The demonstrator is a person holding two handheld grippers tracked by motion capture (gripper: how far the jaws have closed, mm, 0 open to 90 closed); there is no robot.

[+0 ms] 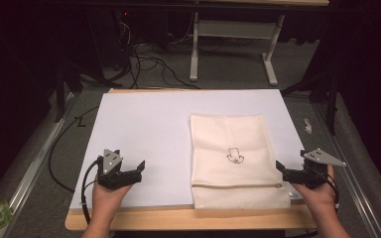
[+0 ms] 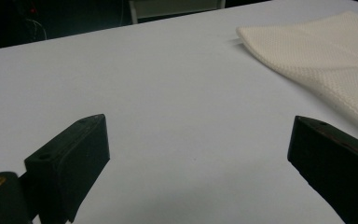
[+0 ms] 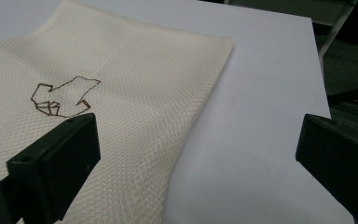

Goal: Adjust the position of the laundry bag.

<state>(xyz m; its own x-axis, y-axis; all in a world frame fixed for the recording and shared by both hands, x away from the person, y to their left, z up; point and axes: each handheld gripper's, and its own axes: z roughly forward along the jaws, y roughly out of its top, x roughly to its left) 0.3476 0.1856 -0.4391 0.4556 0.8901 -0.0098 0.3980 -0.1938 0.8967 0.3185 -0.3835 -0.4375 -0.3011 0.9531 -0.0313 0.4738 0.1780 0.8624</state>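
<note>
Two grippers rest with jaws spread and empty: the right gripper (image 1: pixel 284 173) just beside the cream pouch (image 1: pixel 233 161) at lower right of the frame, its long axis running up-frame, the left gripper (image 1: pixel 136 171) well apart.

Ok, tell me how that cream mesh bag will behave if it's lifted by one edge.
The cream mesh bag lies flat and thin, so it will probably drape limply. Its open weave looks light and likely grips well. The zipper edge may hang slightly heavier.
</note>
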